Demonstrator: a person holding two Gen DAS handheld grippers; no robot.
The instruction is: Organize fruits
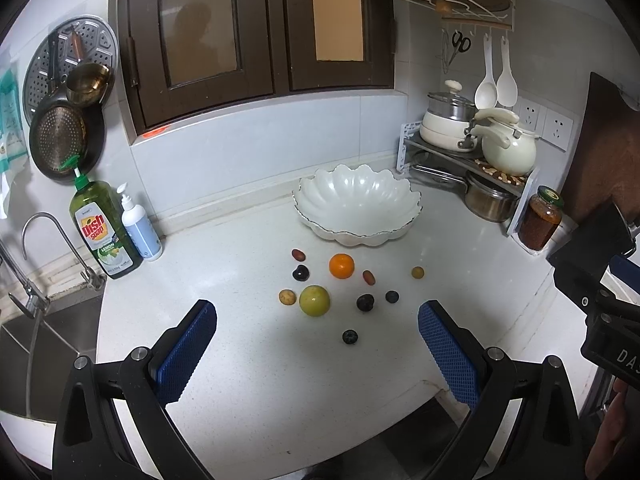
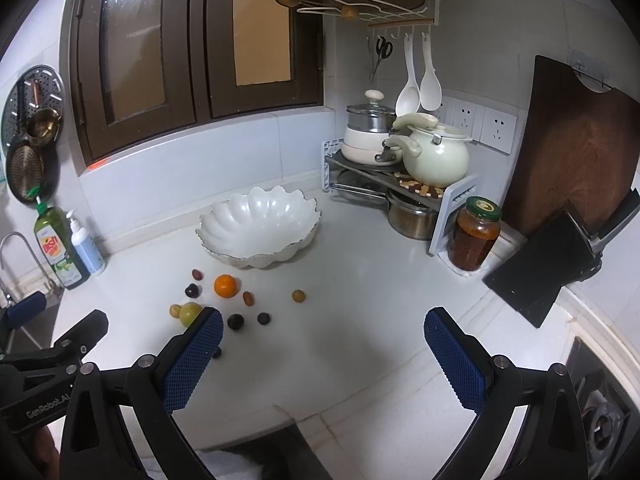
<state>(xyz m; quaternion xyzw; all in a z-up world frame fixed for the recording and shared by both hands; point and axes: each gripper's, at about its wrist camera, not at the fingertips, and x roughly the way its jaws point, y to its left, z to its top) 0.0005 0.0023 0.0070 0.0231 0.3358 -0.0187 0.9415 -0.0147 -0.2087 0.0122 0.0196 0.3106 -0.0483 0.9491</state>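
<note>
A white scalloped bowl [image 1: 356, 204] [image 2: 260, 226] stands empty at the back of the white counter. In front of it lie several loose fruits: an orange [image 1: 341, 265] [image 2: 226, 286], a green-yellow round fruit [image 1: 315, 300] [image 2: 190, 313], a small yellow one [image 1: 417, 272] [image 2: 298, 295], dark plums [image 1: 365, 303] [image 2: 235, 321] and reddish grapes [image 1: 369, 277] [image 2: 248, 298]. My left gripper [image 1: 318, 354] hovers open just before the fruits, holding nothing. My right gripper [image 2: 324, 358] is open and empty, to the right of the fruits; its left finger hides part of the green-yellow fruit.
A dish soap bottle [image 1: 105, 232] and pump bottle [image 1: 141, 226] stand by the sink [image 1: 36, 344] at left. A rack of pots [image 2: 400, 168], a jar [image 2: 474, 234], a knife block [image 2: 552, 256] and a cutting board [image 2: 576, 148] fill the right corner. A stove [image 2: 608, 412] lies at far right.
</note>
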